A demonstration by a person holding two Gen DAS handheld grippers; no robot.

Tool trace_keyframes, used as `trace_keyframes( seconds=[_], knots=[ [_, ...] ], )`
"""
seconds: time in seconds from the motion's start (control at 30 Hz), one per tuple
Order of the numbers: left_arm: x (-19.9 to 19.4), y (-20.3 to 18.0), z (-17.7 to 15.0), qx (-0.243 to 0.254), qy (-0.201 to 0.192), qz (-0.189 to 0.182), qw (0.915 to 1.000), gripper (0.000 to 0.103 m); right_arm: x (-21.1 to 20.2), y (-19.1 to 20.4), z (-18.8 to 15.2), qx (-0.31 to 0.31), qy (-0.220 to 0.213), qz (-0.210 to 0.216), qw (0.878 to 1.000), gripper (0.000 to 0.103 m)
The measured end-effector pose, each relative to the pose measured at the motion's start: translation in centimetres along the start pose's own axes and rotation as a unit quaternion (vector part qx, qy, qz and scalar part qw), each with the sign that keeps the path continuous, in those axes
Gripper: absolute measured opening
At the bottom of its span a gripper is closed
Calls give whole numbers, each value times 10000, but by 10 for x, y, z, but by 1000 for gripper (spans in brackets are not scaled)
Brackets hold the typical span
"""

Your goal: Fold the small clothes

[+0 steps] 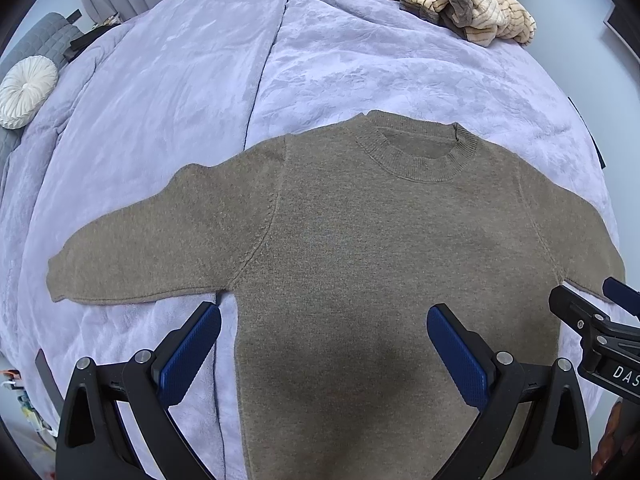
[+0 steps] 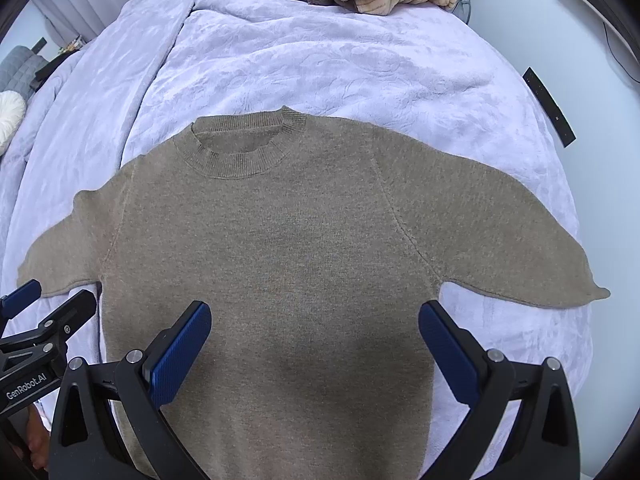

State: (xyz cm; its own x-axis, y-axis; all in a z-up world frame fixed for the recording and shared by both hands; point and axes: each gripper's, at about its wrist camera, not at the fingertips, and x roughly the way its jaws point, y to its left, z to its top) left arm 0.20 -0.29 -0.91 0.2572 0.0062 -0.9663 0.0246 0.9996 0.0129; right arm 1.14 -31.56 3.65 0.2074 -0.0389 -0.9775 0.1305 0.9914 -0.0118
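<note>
Sweater [image 1: 360, 248], taupe-brown knit with a ribbed crew neck [image 1: 416, 152], lies flat and face-up on a lavender plush blanket [image 1: 168, 92] covering a bed. Both sleeves spread out to the sides, collar pointing away from the cameras, hem toward them and running out of frame at the bottom.

Left gripper [image 1: 324, 344]: jaws spread wide, nothing between them. Blue-padded fingers [image 1: 188, 356] straddle the sweater's left side edge; one pad sits over bare blanket just below the left sleeve's underarm, the other over the lower body of the knit. Whether the pads touch the cloth cannot be told; a soft shadow falls on the knit between them.

Right gripper [image 2: 314, 344]: likewise wide apart and holding nothing. Its left pad hangs over the sweater's lower body, its right pad [image 2: 448, 356] over the right side edge, just below the right underarm. Contact with the fabric is unclear.

Each gripper shows at the edge of the other's view, side by side above the lower half of the garment.

At the far end of the bed, well apart from the sweater: a heap of cream-and-brown striped fuzzy clothes [image 1: 460, 4]. A round white pleated cushion [image 1: 26, 90] sits off the blanket's left edge.
</note>
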Motion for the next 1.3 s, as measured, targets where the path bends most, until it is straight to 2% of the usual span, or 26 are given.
trace_keyframes(
  seconds=[0.93,1.3],
  knots=[
    [12,14,2,-185,92,-105,9997,103,10,9,2,-107,221,-76,9997,103],
    [17,24,-1,-309,76,-246,9992,103,11,15,2,-105,219,62,9997,103]
  ],
)
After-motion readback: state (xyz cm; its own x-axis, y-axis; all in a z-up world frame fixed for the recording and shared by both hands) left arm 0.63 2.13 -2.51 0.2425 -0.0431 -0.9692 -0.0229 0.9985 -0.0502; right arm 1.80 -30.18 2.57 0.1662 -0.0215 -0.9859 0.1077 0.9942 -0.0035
